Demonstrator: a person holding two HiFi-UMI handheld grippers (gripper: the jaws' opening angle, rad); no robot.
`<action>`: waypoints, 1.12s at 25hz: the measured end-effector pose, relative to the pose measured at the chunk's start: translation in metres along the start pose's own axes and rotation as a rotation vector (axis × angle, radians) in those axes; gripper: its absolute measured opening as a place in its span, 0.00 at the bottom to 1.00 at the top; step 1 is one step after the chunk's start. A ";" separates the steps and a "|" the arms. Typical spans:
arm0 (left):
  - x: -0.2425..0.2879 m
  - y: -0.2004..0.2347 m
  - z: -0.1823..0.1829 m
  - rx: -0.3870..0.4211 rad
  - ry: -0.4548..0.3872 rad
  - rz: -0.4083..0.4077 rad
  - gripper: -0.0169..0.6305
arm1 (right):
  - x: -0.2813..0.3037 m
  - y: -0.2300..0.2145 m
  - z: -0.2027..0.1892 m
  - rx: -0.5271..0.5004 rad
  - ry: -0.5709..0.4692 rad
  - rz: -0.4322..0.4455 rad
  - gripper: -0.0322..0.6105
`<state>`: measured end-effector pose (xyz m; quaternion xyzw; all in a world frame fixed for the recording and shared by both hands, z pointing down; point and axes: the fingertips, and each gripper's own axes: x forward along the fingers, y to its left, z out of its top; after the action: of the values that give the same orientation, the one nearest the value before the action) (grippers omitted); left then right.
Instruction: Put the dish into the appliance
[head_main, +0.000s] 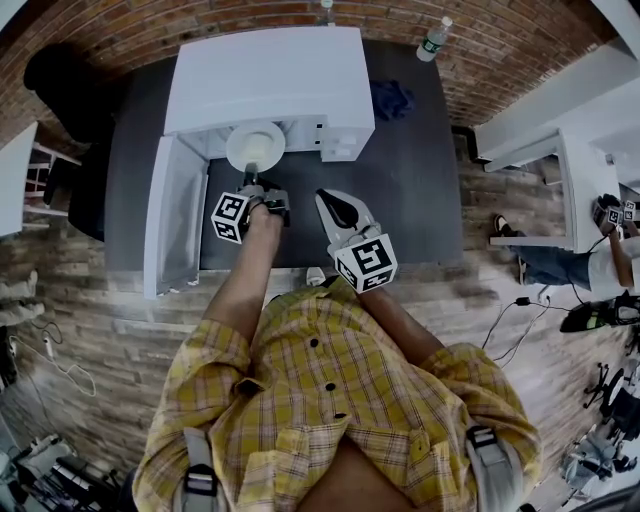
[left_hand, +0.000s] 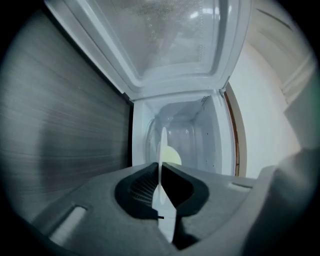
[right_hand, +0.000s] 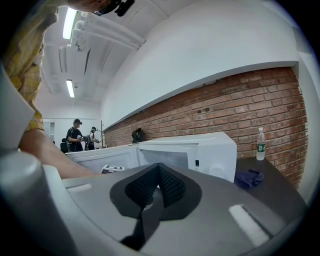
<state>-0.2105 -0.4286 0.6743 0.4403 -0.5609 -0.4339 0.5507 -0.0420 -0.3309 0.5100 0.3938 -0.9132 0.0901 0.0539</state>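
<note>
A white microwave (head_main: 270, 75) stands on a dark table (head_main: 420, 190) with its door (head_main: 175, 215) swung open to the left. My left gripper (head_main: 252, 180) is shut on the rim of a white dish (head_main: 255, 145), which sits at the mouth of the cavity. In the left gripper view the dish (left_hand: 162, 145) shows edge-on between the pads of the left gripper (left_hand: 159, 167), with the white cavity (left_hand: 192, 135) just ahead. My right gripper (head_main: 325, 198) hovers over the table to the right of the opening, shut and empty. The right gripper view shows the right gripper (right_hand: 157, 167) with its jaws together.
A blue cloth (head_main: 392, 98) lies on the table to the right of the microwave. A plastic bottle (head_main: 433, 40) stands by the brick wall. A white table (head_main: 560, 180) with a seated person is at the far right. The floor is brick.
</note>
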 end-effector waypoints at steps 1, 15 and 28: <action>0.003 0.002 0.000 -0.001 -0.001 -0.004 0.05 | 0.001 -0.001 -0.001 0.001 0.001 -0.001 0.05; 0.041 0.021 0.006 0.008 0.011 0.045 0.04 | 0.004 -0.014 -0.003 -0.018 0.012 -0.009 0.05; 0.058 0.021 0.003 -0.008 0.003 0.063 0.04 | 0.001 -0.021 -0.006 -0.019 0.017 -0.021 0.05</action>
<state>-0.2146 -0.4798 0.7088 0.4209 -0.5718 -0.4180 0.5667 -0.0275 -0.3447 0.5186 0.4021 -0.9093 0.0842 0.0662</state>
